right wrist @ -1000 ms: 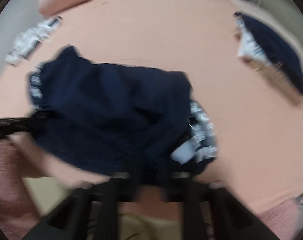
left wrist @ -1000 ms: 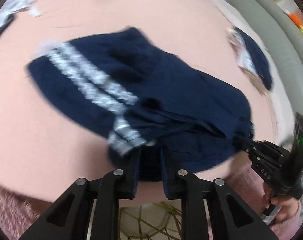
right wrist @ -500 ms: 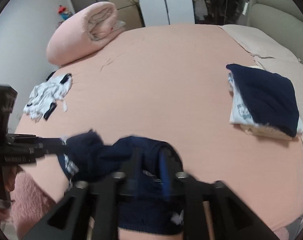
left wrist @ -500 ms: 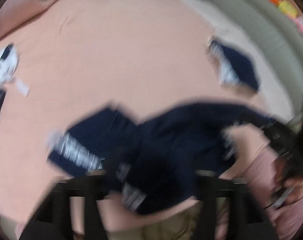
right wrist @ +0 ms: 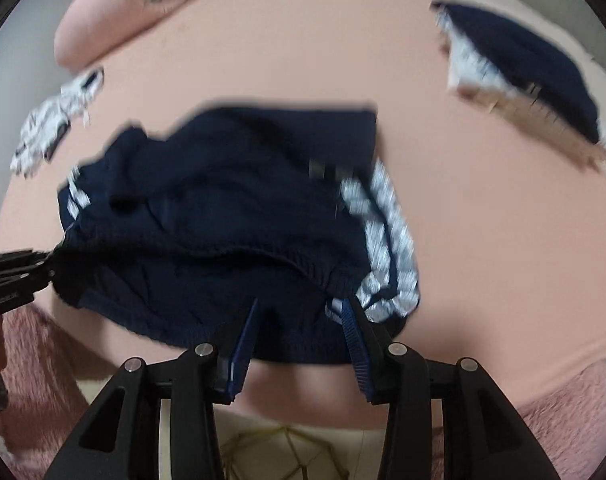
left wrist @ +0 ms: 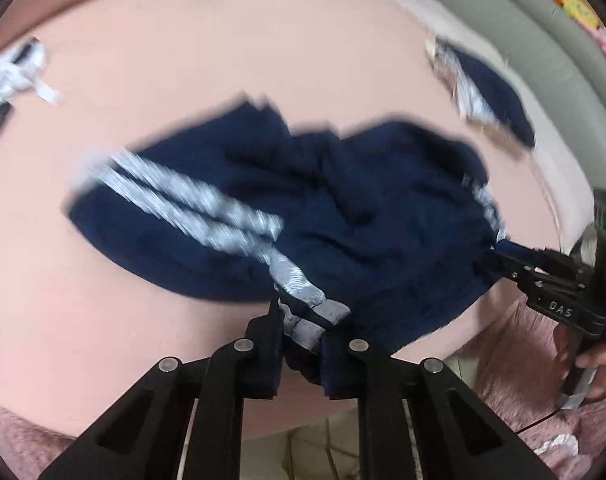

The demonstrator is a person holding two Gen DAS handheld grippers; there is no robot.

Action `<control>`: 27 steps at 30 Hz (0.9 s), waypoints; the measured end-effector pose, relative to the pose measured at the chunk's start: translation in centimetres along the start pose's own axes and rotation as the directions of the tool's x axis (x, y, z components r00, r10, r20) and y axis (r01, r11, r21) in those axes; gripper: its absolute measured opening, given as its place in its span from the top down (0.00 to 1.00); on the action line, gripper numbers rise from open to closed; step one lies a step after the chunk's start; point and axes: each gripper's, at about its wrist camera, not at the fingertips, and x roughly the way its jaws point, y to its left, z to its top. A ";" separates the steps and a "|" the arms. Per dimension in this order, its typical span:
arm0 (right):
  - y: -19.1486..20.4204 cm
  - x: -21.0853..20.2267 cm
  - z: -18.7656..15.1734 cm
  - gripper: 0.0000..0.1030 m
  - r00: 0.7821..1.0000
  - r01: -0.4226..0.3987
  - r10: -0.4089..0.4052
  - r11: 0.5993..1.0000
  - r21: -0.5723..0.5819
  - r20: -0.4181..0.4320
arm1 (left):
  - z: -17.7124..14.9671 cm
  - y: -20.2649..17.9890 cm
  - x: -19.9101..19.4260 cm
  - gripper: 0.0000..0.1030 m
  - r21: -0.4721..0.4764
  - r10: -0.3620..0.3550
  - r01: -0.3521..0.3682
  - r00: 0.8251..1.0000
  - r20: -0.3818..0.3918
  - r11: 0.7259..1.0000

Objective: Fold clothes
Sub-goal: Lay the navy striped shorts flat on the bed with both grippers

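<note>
Just ahead of both sets of fingers, the navy shorts (left wrist: pixel 343 216) lie spread on the pink bed (left wrist: pixel 223 40), waistband edge nearest, long axis running side to side between the two grippers. Left gripper (left wrist: pixel 301 336) is clamped on the waistband corner at the white side stripe (left wrist: pixel 207 208), cloth bunched between its fingers. Right gripper (right wrist: pixel 303 328) — fingers apart, straddling the elastic waistband (right wrist: pixel 263 256) near the other stripe; whether cloth touches either pad I cannot tell. Judgement: both ends of the waistband are equally near their fingers, so the coming fold turns on the legs lying away from the fingers, beyond the band. Left view shows the right gripper's tips at the shorts' far corner; the right view alone shows the open gap. Folded stack (right wrist: pixel 535 60) sits well beyond and to the right, a white garment (right wrist: pixel 55 116) beyond and left. Motion blur in both views — edges uncertain.
</note>
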 end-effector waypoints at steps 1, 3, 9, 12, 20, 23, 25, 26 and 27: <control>0.2 -0.6 0.2 0.59 0.999 0.021 -0.021 1.000 -0.015 0.032 | 0.1 0.4 -1.6 0.89 -0.017 -0.009 0.010 0.999 0.043 1.000; 1.0 -0.8 0.4 0.44 0.998 0.050 -0.047 0.996 -0.080 0.050 | -0.4 1.1 -3.9 0.89 -0.040 0.011 -0.007 0.995 0.104 0.999; 2.5 3.1 -0.2 0.38 0.996 -0.058 0.046 0.984 -0.170 -0.070 | -1.6 3.4 -4.0 0.89 -0.088 0.127 -0.116 0.982 0.137 0.989; 2.2 2.5 0.6 0.82 0.997 -0.067 0.064 0.990 -0.124 -0.033 | -1.9 4.1 -0.5 0.88 -0.103 0.107 -0.102 0.993 0.039 0.989; 1.1 -2.2 0.7 0.80 0.995 -0.097 0.099 0.988 -0.116 0.007 | -2.2 6.7 -1.6 0.89 -0.164 0.078 -0.058 0.990 0.121 0.985; 1.5 -2.5 0.6 0.77 0.994 -0.107 0.109 0.984 -0.141 0.001 | -1.7 7.7 -3.7 0.90 -0.181 0.148 -0.112 0.969 0.198 0.977; 1.9 -1.7 1.1 0.76 0.995 -0.095 0.095 0.981 -0.169 -0.011 | -1.2 8.2 -4.6 0.90 -0.190 0.122 -0.083 0.971 0.207 0.978; 2.0 -1.0 0.8 0.76 0.997 -0.075 0.073 0.980 -0.184 -0.021 | -1.0 8.4 -4.8 0.90 -0.197 0.108 -0.067 0.972 0.207 0.978; 2.3 -0.4 0.7 0.76 0.998 -0.055 0.051 0.980 -0.194 -0.025 | -0.8 8.2 -4.7 0.90 -0.200 0.102 -0.059 0.972 0.210 0.978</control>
